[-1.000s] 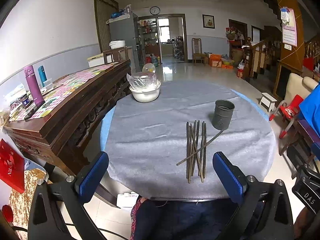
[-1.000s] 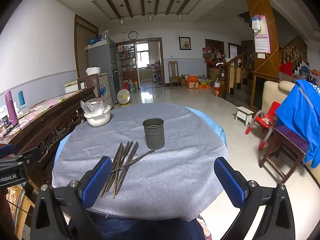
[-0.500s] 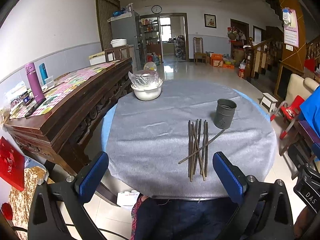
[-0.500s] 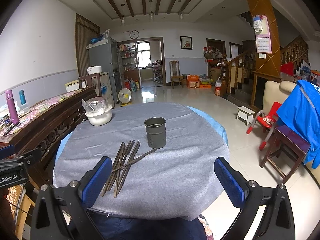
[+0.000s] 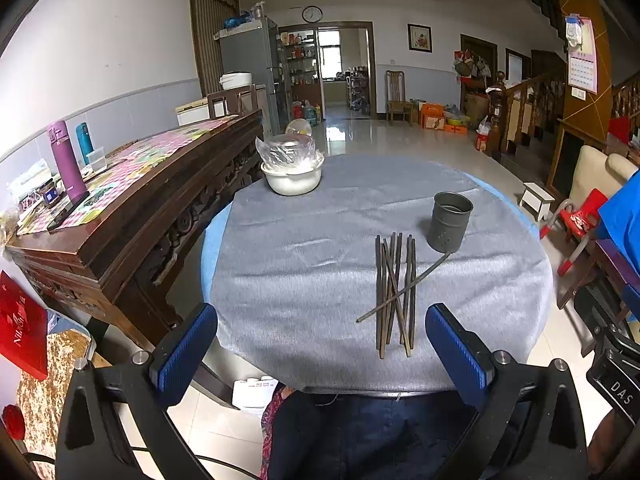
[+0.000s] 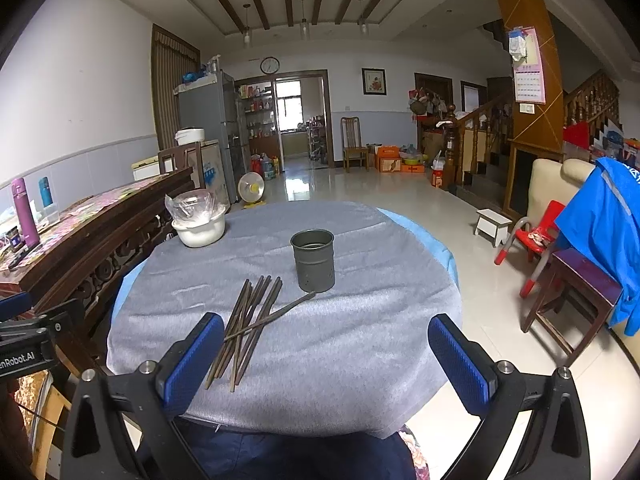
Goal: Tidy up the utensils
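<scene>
- I see the chopsticks (image 5: 394,292) lying in a loose bundle on the grey cloth of the round table (image 5: 304,264), towards its near edge, most of them running side by side from near edge to far.
- One chopstick (image 6: 272,316) lies crosswise over the bundle, its far tip ending just beside the base of the metal holder (image 6: 313,260).
- The holder stands upright and looks empty from my right view; it sits just beyond the bundle's far ends, near the middle of the table, apart from the main bundle.
- My left gripper (image 5: 320,350) hangs over the near edge with its blue-padded fingers (image 5: 186,354) spread wide and nothing between them; the bundle lies ahead, closer to the finger on the picture's right.
- My right gripper (image 6: 326,360) also has its fingers (image 6: 460,364) spread wide and empty, above the near edge; the near ends of the chopsticks lie just by the finger on the picture's left.
- A white bowl (image 5: 292,178) covered with clear plastic sits at the far left edge of the table.
- A dark wooden sideboard (image 5: 120,208) stands beside the table on the left, carrying a purple flask (image 5: 66,160).
</scene>
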{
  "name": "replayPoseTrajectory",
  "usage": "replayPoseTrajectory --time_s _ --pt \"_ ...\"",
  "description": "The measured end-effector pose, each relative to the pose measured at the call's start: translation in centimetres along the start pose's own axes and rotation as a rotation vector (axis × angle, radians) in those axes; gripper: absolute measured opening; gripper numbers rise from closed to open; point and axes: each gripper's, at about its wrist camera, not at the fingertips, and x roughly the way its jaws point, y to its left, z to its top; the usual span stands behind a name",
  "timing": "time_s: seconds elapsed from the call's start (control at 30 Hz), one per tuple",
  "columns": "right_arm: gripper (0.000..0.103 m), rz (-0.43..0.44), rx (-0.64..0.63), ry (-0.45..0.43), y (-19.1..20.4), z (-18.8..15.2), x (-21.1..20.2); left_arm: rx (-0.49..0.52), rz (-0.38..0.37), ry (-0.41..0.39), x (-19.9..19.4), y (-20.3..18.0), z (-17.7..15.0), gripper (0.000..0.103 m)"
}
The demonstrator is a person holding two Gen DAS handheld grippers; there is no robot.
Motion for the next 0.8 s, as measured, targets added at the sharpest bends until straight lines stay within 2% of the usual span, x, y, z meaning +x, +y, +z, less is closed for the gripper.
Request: replayPoseTrajectory --time_s 0.8 --pt "0.103 0.005 -0.001 0.013 0.09 -0.22 0.33 0.003 -0.003 0.008 0.15 -0.17 -0.08 0.103"
